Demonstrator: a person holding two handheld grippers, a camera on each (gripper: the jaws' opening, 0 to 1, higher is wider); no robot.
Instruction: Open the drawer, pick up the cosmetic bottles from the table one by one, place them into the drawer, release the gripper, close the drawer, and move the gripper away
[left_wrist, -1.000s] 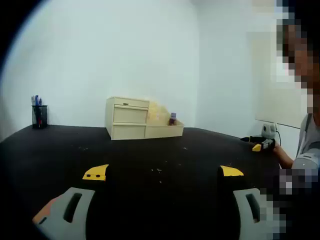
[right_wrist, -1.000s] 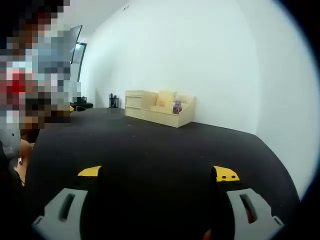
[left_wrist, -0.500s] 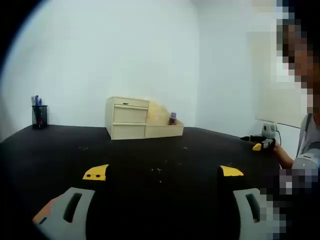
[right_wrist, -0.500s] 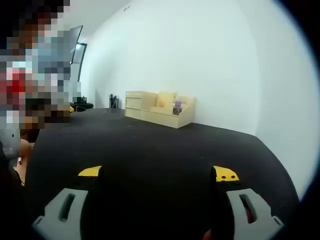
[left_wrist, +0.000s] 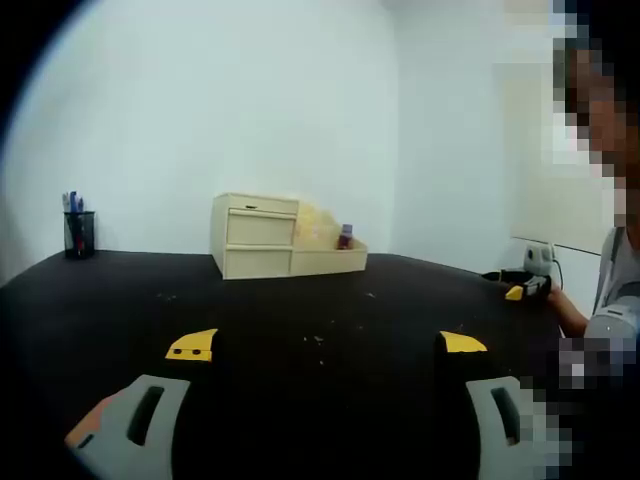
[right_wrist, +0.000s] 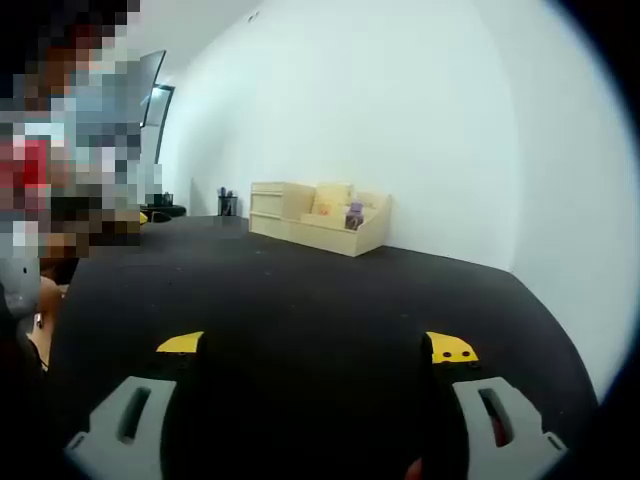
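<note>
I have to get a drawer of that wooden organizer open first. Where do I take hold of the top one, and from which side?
Take the small dark handle at the middle of the top drawer front on the wooden organizer. Come straight at the front face, which looks towards the left gripper; its jaws are wide open with nothing between them. The handle is too small here to judge its shape.

Right tongs (right_wrist: 318, 350) spread wide at 6 o'clock, yellow-tipped, nothing between, low over black tabletop (right_wrist: 330, 290). Toward 12 o'clock, far off against white wall, pale wooden drawer unit (right_wrist: 280, 209) with open tray (right_wrist: 350, 232) attached, small purple bottle (right_wrist: 354, 214) inside. Dark pen holder (right_wrist: 228, 204) just beside at 11 o'clock
</note>
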